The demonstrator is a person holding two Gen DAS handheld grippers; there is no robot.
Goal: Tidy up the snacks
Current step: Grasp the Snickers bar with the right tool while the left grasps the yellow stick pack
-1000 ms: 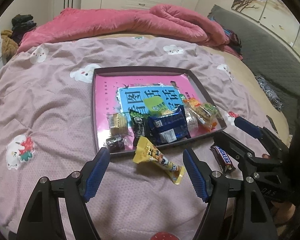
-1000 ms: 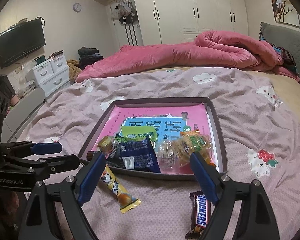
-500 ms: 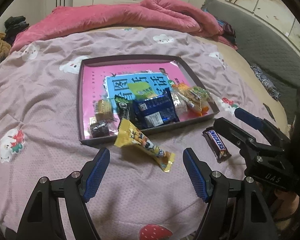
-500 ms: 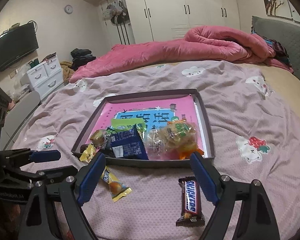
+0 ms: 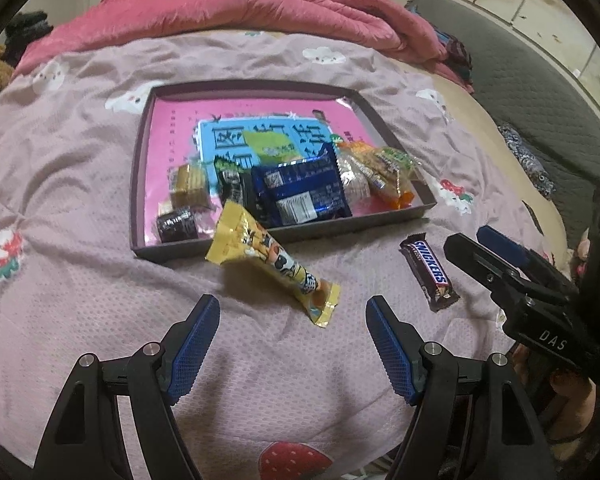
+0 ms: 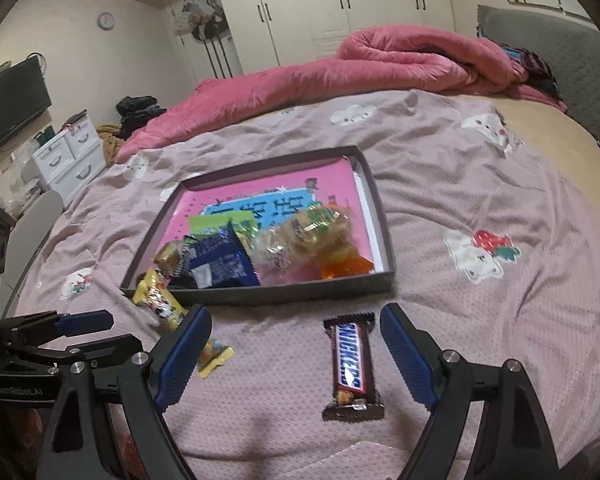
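Bedspread (image 5: 80, 280), mauve with a fine waffle texture and printed clouds, bunnies and strawberries, covers the whole working surface. Rumpled pink duvet (image 6: 340, 76) heaped along the far side; grey padded headboard (image 6: 560, 44) at right. White wardrobe doors (image 6: 340, 4) on the back wall, a round clock (image 6: 106, 21), a dark TV (image 6: 8, 108) above a small white drawer unit (image 6: 70, 156) at left.

Shallow dark tray (image 5: 140, 168) with a pink and blue liner sits mid-bed; a blue packet (image 5: 300, 194), a green packet and clear-wrapped biscuits crowd its near end. Yellow snack stick (image 5: 268, 260) lies on the spread, one end resting against the tray's near rim. Snickers bar (image 6: 350, 364) lies on the spread just in front of the tray.

Left gripper (image 5: 292, 340): jaws wide apart, nothing between the pads, yellow stick just ahead. Right gripper (image 6: 296, 356): jaws wide apart, Snickers bar lying between the fingers, pads clear of it.
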